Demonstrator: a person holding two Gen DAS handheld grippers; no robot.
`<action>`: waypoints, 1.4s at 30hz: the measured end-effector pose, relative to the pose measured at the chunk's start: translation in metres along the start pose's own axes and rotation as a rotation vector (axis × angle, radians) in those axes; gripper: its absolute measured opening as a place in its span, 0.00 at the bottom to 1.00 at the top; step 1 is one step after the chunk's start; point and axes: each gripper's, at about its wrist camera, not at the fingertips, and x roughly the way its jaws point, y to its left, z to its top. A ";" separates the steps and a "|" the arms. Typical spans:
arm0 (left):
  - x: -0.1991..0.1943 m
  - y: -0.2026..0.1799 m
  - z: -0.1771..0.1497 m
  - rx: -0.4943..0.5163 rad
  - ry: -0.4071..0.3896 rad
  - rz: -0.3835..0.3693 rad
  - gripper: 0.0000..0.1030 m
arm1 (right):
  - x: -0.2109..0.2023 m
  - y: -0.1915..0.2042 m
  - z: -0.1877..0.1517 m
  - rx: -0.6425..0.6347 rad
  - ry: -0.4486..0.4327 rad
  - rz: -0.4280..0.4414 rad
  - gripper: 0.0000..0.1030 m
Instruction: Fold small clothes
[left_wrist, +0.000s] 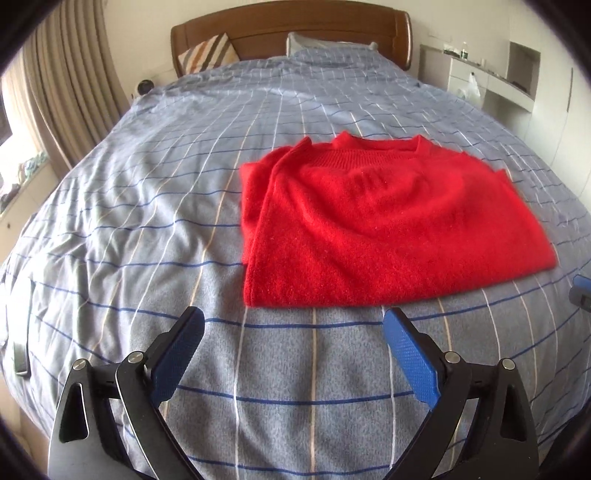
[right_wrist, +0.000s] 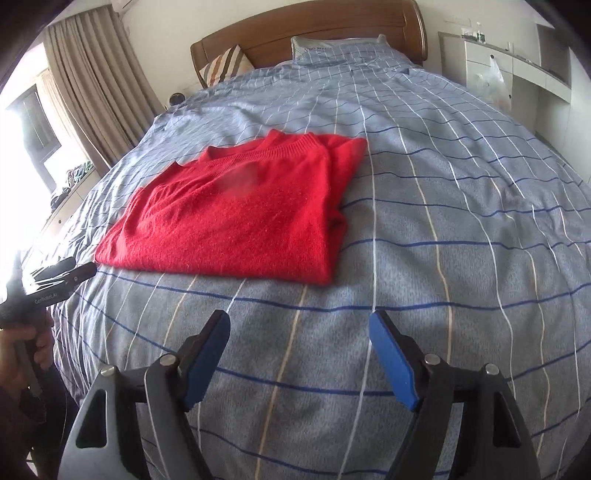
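A red knitted sweater lies folded into a flat rectangle on the blue checked bedspread, collar toward the headboard. My left gripper is open over bare bedspread just in front of the sweater's near left corner, nothing between its blue pads. In the right wrist view the same sweater lies left of centre. My right gripper is open too, over the bedspread short of the sweater's near right corner, holding nothing. The left gripper's black body shows at the left edge, held in a hand.
A wooden headboard with a striped cushion and a pillow stands at the far end. Beige curtains hang left, white shelves right. A dark flat object lies near the bed's left edge.
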 end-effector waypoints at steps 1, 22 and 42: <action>-0.001 0.000 -0.001 0.000 -0.002 0.005 0.95 | 0.000 0.000 -0.001 0.003 -0.002 -0.001 0.75; -0.005 -0.005 -0.008 0.028 -0.032 0.065 0.96 | -0.008 0.013 -0.021 -0.077 -0.075 -0.063 0.75; 0.007 0.038 -0.062 -0.144 -0.038 0.008 0.96 | 0.120 -0.054 0.125 0.228 0.176 0.148 0.25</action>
